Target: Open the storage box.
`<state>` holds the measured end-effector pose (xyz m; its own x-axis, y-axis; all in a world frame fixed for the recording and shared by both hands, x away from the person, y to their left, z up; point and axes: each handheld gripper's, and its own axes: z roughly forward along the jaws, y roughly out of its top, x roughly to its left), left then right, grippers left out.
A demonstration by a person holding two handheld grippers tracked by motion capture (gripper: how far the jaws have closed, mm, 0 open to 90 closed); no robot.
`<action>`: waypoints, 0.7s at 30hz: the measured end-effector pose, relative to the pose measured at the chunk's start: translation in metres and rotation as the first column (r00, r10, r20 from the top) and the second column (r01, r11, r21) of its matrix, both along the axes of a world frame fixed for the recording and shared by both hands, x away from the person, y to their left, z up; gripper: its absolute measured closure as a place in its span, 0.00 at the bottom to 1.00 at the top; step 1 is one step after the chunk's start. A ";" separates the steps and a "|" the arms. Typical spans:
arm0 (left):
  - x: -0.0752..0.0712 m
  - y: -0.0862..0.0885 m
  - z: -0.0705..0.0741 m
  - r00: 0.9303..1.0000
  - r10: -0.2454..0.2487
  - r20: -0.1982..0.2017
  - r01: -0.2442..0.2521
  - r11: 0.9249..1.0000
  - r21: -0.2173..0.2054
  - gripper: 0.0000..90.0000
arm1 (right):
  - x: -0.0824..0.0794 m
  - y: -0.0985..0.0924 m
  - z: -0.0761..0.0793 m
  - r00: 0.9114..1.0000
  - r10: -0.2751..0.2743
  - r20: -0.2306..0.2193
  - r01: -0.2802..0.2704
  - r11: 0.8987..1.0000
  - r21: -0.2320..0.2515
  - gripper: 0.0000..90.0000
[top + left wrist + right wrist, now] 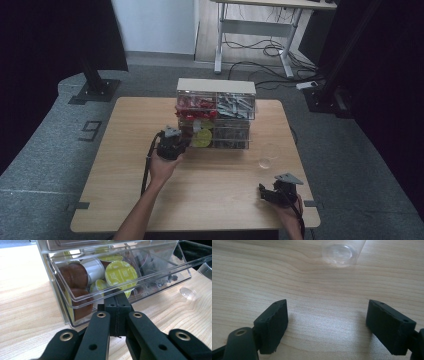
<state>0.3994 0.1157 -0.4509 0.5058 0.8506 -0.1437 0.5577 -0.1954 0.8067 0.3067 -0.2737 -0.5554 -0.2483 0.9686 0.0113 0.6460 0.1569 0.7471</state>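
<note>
Left gripper view: left gripper (117,302), jaws pressed together at the clear plastic drawer (75,298) of coffee capsules; keep it level, pull straight.

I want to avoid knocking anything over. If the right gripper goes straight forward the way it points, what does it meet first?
Probably the clear plastic cup: it stands straight ahead of the right gripper, whose jaws are open, with bare table between.
</note>
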 end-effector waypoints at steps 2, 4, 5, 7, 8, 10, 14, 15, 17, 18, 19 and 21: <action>0.001 0.000 0.002 1.000 0.000 0.002 0.000 1.000 -0.003 1.00 | 0.000 0.000 0.000 1.000 0.000 0.000 0.000 1.000 0.000 0.20; 0.001 0.000 0.005 1.000 0.001 0.006 -0.001 1.000 -0.005 1.00 | 0.000 0.000 0.000 1.000 0.000 0.000 0.000 1.000 0.000 0.20; 0.002 0.000 0.006 1.000 0.000 0.006 0.000 1.000 -0.010 1.00 | 0.000 0.000 0.000 1.000 0.001 0.000 -0.001 1.000 -0.001 0.20; 0.002 0.000 0.008 1.000 -0.002 0.006 0.002 1.000 -0.004 1.00 | 0.000 0.000 0.000 1.000 0.001 0.000 -0.001 1.000 -0.001 0.20; 0.002 0.000 0.008 1.000 -0.002 0.007 0.002 1.000 -0.001 1.00 | 0.000 0.000 0.000 1.000 0.001 0.000 -0.001 1.000 -0.001 0.20; 0.003 -0.001 0.009 1.000 -0.002 0.008 0.002 1.000 0.001 1.00 | 0.000 0.000 0.000 1.000 0.001 0.000 -0.001 1.000 -0.001 0.20; 0.005 -0.002 0.010 1.000 -0.002 0.008 0.002 1.000 0.001 1.00 | 0.000 0.000 0.000 1.000 0.002 0.001 -0.002 1.000 -0.002 0.20; 0.005 -0.003 0.010 1.000 -0.002 0.009 0.002 1.000 0.001 1.00 | 0.000 0.000 0.000 1.000 0.002 0.001 -0.002 1.000 -0.002 0.20; 0.006 -0.004 0.013 1.000 -0.002 0.013 0.002 1.000 -0.001 1.00 | 0.000 0.000 0.000 1.000 0.002 0.002 -0.002 1.000 -0.002 0.20; 0.007 -0.004 0.015 1.000 -0.003 0.017 0.003 1.000 0.001 1.00 | 0.000 0.000 0.000 1.000 0.001 0.001 -0.001 1.000 -0.002 0.20; 0.007 -0.004 0.016 1.000 -0.001 0.019 0.002 1.000 -0.007 1.00 | 0.000 0.000 0.000 1.000 0.001 0.001 -0.001 1.000 -0.002 0.20; 0.008 -0.003 0.020 1.000 0.001 0.019 0.000 1.000 -0.013 1.00 | 0.000 0.000 0.000 1.000 0.000 0.000 0.000 1.000 -0.001 0.20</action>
